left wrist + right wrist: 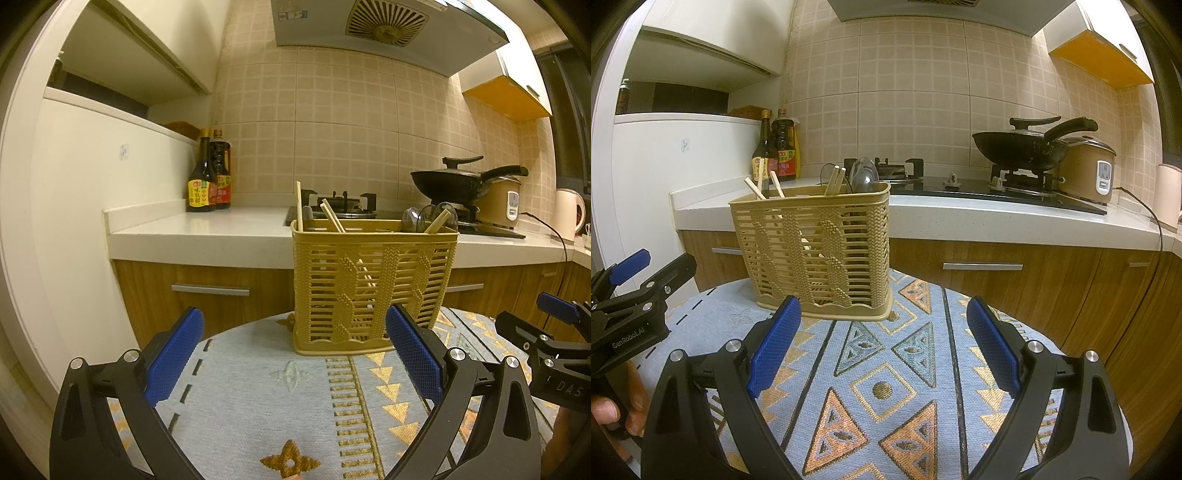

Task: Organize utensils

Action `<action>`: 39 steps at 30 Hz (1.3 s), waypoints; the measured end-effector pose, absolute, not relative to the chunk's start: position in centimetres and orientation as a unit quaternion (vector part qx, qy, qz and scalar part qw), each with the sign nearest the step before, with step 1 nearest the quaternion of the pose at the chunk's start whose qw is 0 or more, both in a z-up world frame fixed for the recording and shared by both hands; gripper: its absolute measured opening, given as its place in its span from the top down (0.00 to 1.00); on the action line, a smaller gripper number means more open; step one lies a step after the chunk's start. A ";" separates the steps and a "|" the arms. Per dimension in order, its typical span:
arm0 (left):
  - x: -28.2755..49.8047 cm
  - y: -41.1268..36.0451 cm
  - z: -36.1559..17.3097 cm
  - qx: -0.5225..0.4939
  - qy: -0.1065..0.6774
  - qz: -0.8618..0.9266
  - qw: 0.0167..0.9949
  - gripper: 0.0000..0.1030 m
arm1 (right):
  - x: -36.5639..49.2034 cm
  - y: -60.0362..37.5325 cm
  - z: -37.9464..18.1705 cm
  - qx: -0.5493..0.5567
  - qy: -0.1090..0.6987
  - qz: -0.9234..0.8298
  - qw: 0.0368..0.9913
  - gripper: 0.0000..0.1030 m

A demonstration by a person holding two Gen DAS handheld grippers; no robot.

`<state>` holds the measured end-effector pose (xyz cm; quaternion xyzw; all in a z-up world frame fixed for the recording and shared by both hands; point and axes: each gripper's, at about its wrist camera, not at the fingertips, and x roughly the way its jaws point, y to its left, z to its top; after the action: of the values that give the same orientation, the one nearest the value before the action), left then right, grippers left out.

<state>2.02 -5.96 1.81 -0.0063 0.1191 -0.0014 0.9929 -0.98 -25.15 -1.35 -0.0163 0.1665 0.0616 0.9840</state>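
Tan woven-pattern plastic utensil caddy [373,284] upright at centre frame in the left wrist view, left of centre in the right wrist view, on a round table under a pale blue cloth with gold and orange triangles [886,387]. Pale wooden chopsticks [835,181] leaning out over the rim, some at the caddy's left end, some nearer its right beside clear plastic spoons [864,176]. No loose utensil visible on the cloth.

Left gripper [295,354]: blue pads spread wide, nothing between them, low in frame just short of the caddy's base. Right gripper [882,339]: likewise spread wide and empty, near the caddy's lower right corner.

Probably at the start of sorting, or finished; hard to say which. For a clean pick: close on one chopstick near its top, well above the rim. Lift straight up to avoid tipping the light caddy. Steady the caddy wall with the other gripper. Group like with like, one compartment each, though the dividers inside cannot be made out.
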 end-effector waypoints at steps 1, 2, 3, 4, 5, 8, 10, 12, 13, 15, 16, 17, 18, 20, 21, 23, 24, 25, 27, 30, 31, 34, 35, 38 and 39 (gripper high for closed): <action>2.0 -5.9 1.8 -0.007 0.119 -0.001 0.993 0.07 | -1.0 -25.2 -1.4 -0.016 0.167 0.062 0.984 0.16; 2.0 -5.9 1.8 -0.006 0.119 -0.002 0.993 0.07 | -0.9 -25.2 -1.4 -0.016 0.167 0.062 0.984 0.16; 2.0 -6.0 1.8 -0.006 0.119 -0.002 0.993 0.07 | -0.9 -25.2 -1.4 -0.016 0.168 0.062 0.984 0.16; 2.0 -5.9 1.8 -0.006 0.119 -0.002 0.993 0.07 | -0.9 -25.2 -1.4 -0.016 0.168 0.062 0.984 0.16; 2.0 -5.9 1.8 -0.007 0.119 -0.001 0.993 0.07 | -0.9 -25.2 -1.4 -0.016 0.168 0.062 0.984 0.16; 2.1 -5.9 1.8 -0.006 0.120 -0.002 0.993 0.07 | -0.9 -25.2 -1.4 -0.016 0.168 0.062 0.984 0.16; 2.1 -5.9 1.8 -0.006 0.119 -0.002 0.993 0.07 | -0.9 -25.2 -1.4 -0.017 0.168 0.062 0.984 0.16; 2.0 -5.9 1.8 -0.006 0.120 -0.002 0.993 0.07 | -0.9 -25.2 -1.4 -0.017 0.167 0.062 0.984 0.16; 2.0 -6.0 1.7 -0.006 0.120 -0.003 0.993 0.07 | -0.9 -25.2 -1.4 -0.017 0.167 0.062 0.984 0.16; 2.0 -5.9 1.7 -0.005 0.120 -0.003 0.993 0.07 | -0.9 -25.2 -1.4 -0.017 0.168 0.062 0.984 0.16; 2.0 -6.0 1.7 -0.005 0.120 -0.003 0.993 0.07 | -0.9 -25.2 -1.4 -0.017 0.168 0.062 0.984 0.16; 2.0 -6.0 1.7 -0.005 0.120 -0.003 0.993 0.07 | -0.9 -25.2 -1.4 -0.017 0.168 0.062 0.984 0.16; 2.0 -6.0 1.7 -0.005 0.121 -0.003 0.993 0.07 | -0.9 -25.2 -1.4 -0.017 0.168 0.062 0.984 0.16; 2.0 -5.9 1.6 -0.004 0.122 -0.003 0.993 0.07 | -0.9 -25.2 -1.4 -0.017 0.167 0.062 0.984 0.16; 2.0 -5.9 1.6 -0.004 0.123 -0.003 0.992 0.07 | -0.9 -25.2 -1.4 -0.017 0.167 0.062 0.984 0.16; 2.1 -5.9 1.6 -0.003 0.124 -0.003 0.992 0.07 | -0.9 -25.3 -1.4 -0.017 0.168 0.062 0.984 0.16; 2.2 -5.9 1.6 -0.003 0.125 -0.003 0.992 0.07 | -0.9 -25.2 -1.4 -0.017 0.168 0.062 0.984 0.16; 2.2 -5.8 1.6 -0.003 0.125 -0.004 0.992 0.07 | -0.9 -25.2 -1.4 -0.017 0.168 0.062 0.984 0.16; 2.3 -5.7 1.7 -0.006 0.122 -0.007 0.992 0.07 | -0.9 -25.2 -1.4 -0.017 0.167 0.062 0.984 0.16; 2.3 -5.5 1.6 -0.011 0.121 -0.012 0.993 0.07 | -0.8 -25.2 -1.4 -0.017 0.168 0.063 0.984 0.16; 2.3 -5.4 1.6 -0.013 0.122 -0.012 0.992 0.07 | -0.8 -25.2 -1.5 -0.017 0.168 0.063 0.984 0.16; 2.5 -5.1 1.6 -0.019 0.129 -0.018 0.991 0.07 | -0.8 -25.2 -1.5 -0.017 0.169 0.064 0.983 0.16; 2.6 -5.1 1.5 -0.021 0.132 -0.021 0.991 0.07 | -0.8 -25.2 -1.5 -0.017 0.169 0.064 0.983 0.16; 2.7 -5.2 1.5 -0.019 0.134 -0.024 0.991 0.07 | -0.7 -25.3 -1.5 -0.016 0.170 0.064 0.983 0.16; 2.7 -5.2 1.5 -0.017 0.133 -0.025 0.991 0.07 | -0.7 -25.3 -1.5 -0.016 0.170 0.064 0.983 0.16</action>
<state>2.70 -5.24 1.50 -0.0174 0.1333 -0.0252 0.9906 -0.71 -25.29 -1.55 -0.0159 0.1700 0.0641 0.9832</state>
